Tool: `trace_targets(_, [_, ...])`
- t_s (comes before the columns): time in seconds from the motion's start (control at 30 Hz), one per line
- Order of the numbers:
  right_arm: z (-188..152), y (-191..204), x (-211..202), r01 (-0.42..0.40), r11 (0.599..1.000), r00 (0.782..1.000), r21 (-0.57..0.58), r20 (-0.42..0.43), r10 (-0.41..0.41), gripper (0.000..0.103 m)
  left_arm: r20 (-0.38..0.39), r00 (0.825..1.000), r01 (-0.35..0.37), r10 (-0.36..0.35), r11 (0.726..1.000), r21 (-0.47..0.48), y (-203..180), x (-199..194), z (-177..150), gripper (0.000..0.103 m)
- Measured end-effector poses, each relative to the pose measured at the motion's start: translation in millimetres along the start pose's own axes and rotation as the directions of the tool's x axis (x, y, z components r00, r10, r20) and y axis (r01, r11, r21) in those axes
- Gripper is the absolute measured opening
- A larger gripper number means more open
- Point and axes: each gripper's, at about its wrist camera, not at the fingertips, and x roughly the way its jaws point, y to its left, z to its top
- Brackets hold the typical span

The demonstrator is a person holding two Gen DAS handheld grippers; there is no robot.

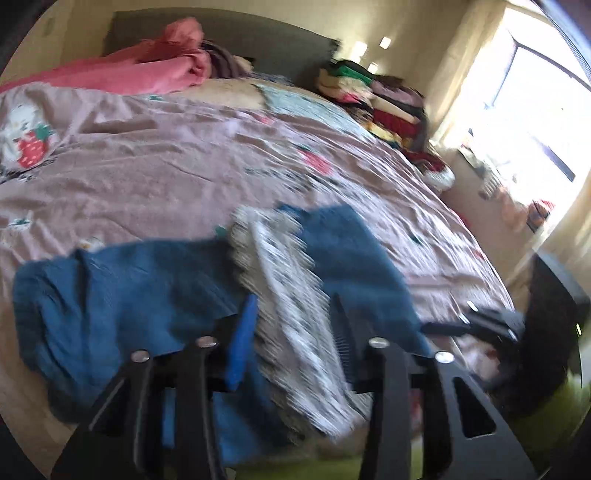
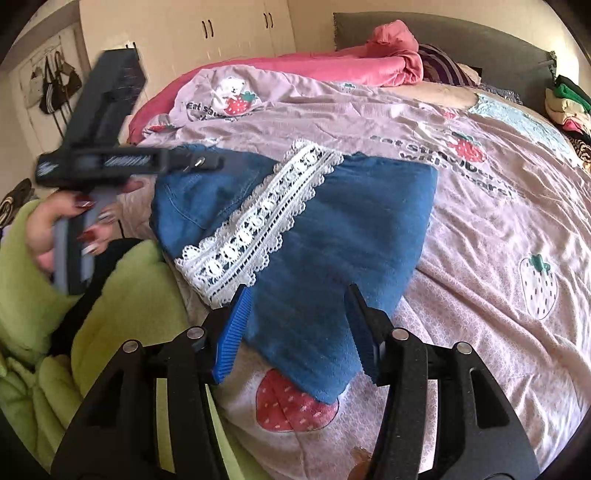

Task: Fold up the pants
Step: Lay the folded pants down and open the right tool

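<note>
The blue pants (image 2: 325,236) are lying on the bed (image 2: 498,206), folded into a chunky shape, near the bed's front edge. A white lace strip (image 2: 258,218) is running slantwise across the top of the pants. Under the pants, the pink bedcover with strawberry pictures (image 2: 295,402) is spreading over the whole bed.

There are no boxes or baskets here. The bed is holding everything.

The right gripper (image 2: 295,321) is hanging just over the near corner of the pants. Its fingers (image 2: 236,325) are standing wide apart, with pants cloth showing in the gap, and they are not pinching anything.

The left gripper (image 1: 291,336) is over the lace side of the pants (image 1: 122,291). Its fingers (image 1: 242,339) are wide apart too. This view is very blurry, so I cannot tell if the lace strip (image 1: 280,295) is touching them.

The right wrist view is showing things the other view is not: the left gripper (image 2: 199,162) from the side, at the far left corner of the pants, a hand (image 2: 59,221) with red painted nails holding it, a green fuzzy sleeve (image 2: 122,332), and wardrobe doors (image 2: 236,29) behind the bed.

The left wrist view is showing a bright window (image 1: 535,110) past the bed's right side, and a tall pile of folded clothes (image 1: 376,99) at the bed's far right corner. A rumpled pink blanket (image 1: 155,66) is lying at the head of the bed in both views.
</note>
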Motion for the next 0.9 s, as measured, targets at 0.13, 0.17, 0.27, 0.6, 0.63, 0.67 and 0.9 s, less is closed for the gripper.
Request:
trace_targets(0.13, [-9,-4,10,0.033,0.999,0.998,0.007,-0.062,-0.032,0.045,-0.115,0.993,0.018,-0.006,0.995,0.099,-30,17,-23,0.033])
trace_targets(0.17, [-14,-8,16,0.055,0.998,0.994,0.015,-0.095,-0.053,0.044,-0.164,0.986,0.008,0.014,0.991,0.132,-34,26,-30,0.034])
trace_targets(0.27, [-25,-17,19,0.048,0.998,0.993,0.041,-0.107,-0.043,0.042,-0.219,0.974,-0.019,0.052,0.989,0.149,-33,41,-40,0.034])
trace_targets(0.6, [-26,-21,12,0.029,0.998,0.996,0.060,-0.083,-0.024,0.042,-0.199,0.980,0.002,0.025,0.991,0.135,-33,32,-39,0.052])
trace_targets(0.63, [-25,-21,9,0.025,0.998,0.997,0.061,-0.076,-0.020,0.042,-0.195,0.981,0.001,0.026,0.991,0.137,-36,31,-37,0.053])
trace_targets(0.67, [-24,-21,6,0.022,0.998,0.998,0.067,-0.067,-0.017,0.043,-0.189,0.981,-0.006,0.033,0.990,0.143,-37,28,-37,0.053])
trace_targets(0.9, [-16,-22,-12,0.021,0.996,1.000,0.086,-0.023,-0.019,0.046,-0.147,0.986,-0.059,0.079,0.989,0.137,-35,13,-31,0.067])
